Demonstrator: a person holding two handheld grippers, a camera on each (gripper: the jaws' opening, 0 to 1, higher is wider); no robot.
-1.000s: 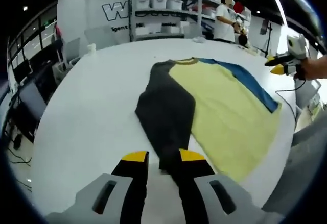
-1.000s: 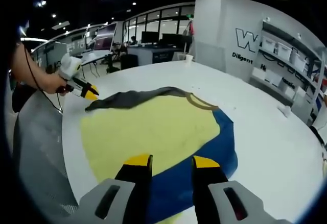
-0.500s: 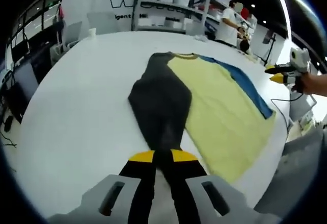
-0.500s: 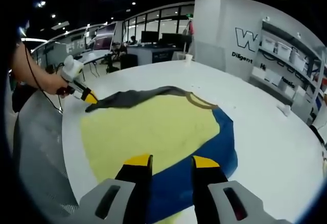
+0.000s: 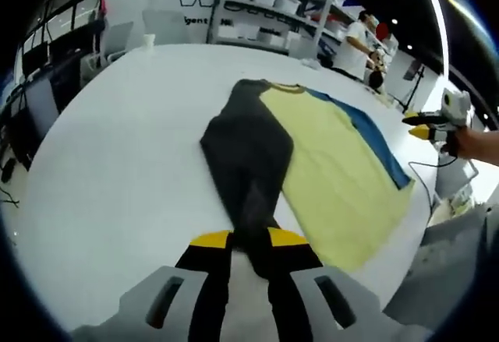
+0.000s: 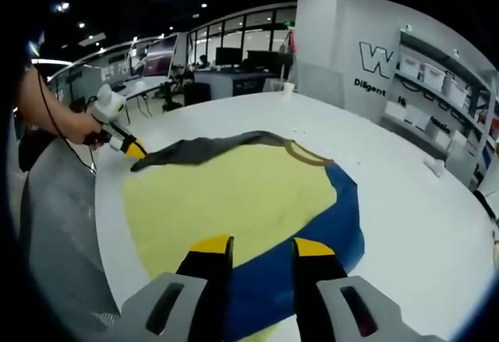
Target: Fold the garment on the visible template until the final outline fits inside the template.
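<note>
Left tool [image 5: 249, 237] was closed on the dark sleeve [image 5: 248, 163] of the garment [image 5: 327, 155], gripping its near tip. The sleeve lay folded ahead of that tool, over the yellow body, on the white counter [image 5: 117, 147]. Right tool [image 6: 260, 245] had its jaws apart, nothing between them, over the blue sleeve [image 6: 312, 256]; yellow panel just ahead-left. Left tool also showed far left in the right gripper view, at the dark sleeve's end.

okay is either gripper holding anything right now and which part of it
The left gripper pinches the garment by the end of its dark grey sleeve. The right gripper is open, holding nothing.
</note>
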